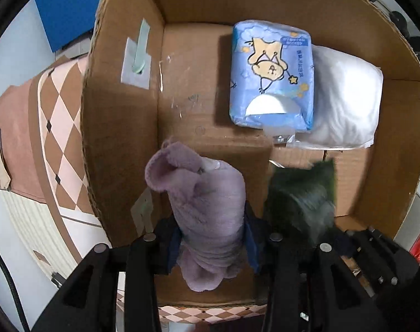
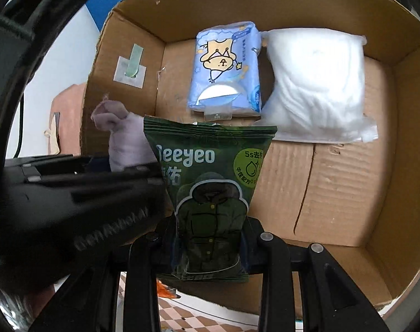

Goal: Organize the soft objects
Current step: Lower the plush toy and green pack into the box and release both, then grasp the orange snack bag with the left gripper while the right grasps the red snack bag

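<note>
My left gripper (image 1: 212, 238) is shut on a fluffy purple sock (image 1: 204, 202) and holds it over the near left part of an open cardboard box (image 1: 121, 127). My right gripper (image 2: 210, 240) is shut on a green wipes pack (image 2: 210, 182) and holds it upright over the box's (image 2: 342, 193) near edge. The pack shows blurred in the left wrist view (image 1: 301, 193), and the sock shows in the right wrist view (image 2: 126, 138) beside the left gripper. On the box floor at the back lie a blue tissue pack (image 1: 270, 74) (image 2: 226, 72) and a white soft bag (image 1: 345, 96) (image 2: 317, 83), side by side.
The box stands on a brown-and-cream diamond-patterned cloth (image 1: 54, 127). A taped label (image 1: 136, 55) is on the box's left wall. A blue panel (image 1: 68, 5) stands behind the box. The box floor's near right part (image 2: 342, 182) is bare cardboard.
</note>
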Tool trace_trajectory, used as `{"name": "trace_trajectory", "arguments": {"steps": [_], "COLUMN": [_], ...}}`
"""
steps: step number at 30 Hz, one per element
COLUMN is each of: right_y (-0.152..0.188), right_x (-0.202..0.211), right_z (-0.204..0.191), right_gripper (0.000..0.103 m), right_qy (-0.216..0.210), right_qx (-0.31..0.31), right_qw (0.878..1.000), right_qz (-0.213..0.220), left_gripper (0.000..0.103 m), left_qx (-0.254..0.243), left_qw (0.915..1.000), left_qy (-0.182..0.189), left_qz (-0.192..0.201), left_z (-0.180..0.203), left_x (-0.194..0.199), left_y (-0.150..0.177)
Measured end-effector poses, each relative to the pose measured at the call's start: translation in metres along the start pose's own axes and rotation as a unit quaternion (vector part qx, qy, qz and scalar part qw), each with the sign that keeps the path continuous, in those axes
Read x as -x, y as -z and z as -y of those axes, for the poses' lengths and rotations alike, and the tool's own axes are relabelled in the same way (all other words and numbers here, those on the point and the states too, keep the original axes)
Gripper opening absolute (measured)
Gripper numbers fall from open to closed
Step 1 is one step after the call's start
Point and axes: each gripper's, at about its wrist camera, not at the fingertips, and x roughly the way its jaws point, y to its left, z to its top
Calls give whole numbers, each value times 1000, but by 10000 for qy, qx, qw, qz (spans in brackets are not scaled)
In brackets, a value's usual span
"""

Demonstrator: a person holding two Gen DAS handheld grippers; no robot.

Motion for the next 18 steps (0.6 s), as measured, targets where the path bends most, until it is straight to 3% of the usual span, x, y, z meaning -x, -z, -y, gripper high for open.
{"name": "trace_trajectory", "arguments": {"steps": [1,2,4,5,7,11,13,18], "right_y": [-2,-2,-6,-4,-2,9,16,39], "right_x": [-2,-1,0,3,7,22,33,70], "right_z": [-1,-1,-6,-7,-8,-6,-8,-9], "right_gripper": [40,46,89,93,93,95,103,103], "right_qy": [35,100,241,285,331,693,843,991], "right_qx": [22,58,122,156,180,232,284,351], "right_qw": [10000,9999,9996,9995,9993,9973,9958,9922], "right_qz": [-19,-17,-74,-37,-23,94,233,677], "left_gripper": [47,64,82,82,83,96,98,98], "left_qx": [33,55,63,74,88,54,31,25], "left_qw": [10000,9999,9998,9996,9993,9972,9950,9889], "left_qy": [40,37,97,110,59,-120,-144,-82], "left_qz": [49,80,188,242,364,742,985,1482], "left_z": [-2,-4,-7,-9,-10,-8,-7,-4], "left_x": [1,3,8,12,22,47,60,87], "left_y": [2,3,6,9,15,29,40,68]}}
